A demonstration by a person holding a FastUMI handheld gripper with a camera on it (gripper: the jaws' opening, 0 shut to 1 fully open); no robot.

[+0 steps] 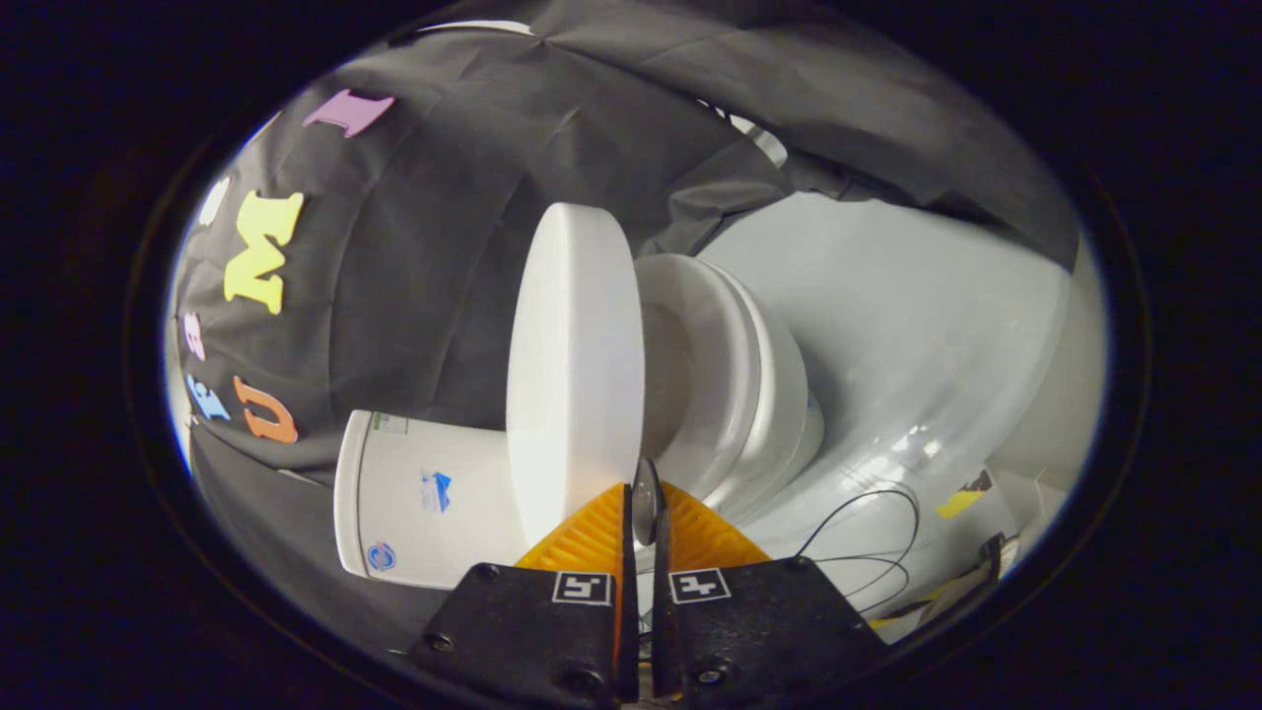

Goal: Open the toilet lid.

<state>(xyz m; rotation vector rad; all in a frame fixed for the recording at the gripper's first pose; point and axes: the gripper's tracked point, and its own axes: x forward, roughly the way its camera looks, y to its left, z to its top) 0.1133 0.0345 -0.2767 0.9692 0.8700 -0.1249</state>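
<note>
The gripper (646, 513) is clenched on a small metal tab (646, 501) at the edge of the white toilet lid (572, 365), which stands raised well clear of the toilet seat (725, 380), with the white cistern (424, 498) behind it.

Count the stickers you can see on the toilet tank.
3 on the tank, which lies beyond the raised toilet lid: one near its top rim, one mid-wall, one lower. The lid may hide more. The gripper is shut on the lid's edge.
</note>
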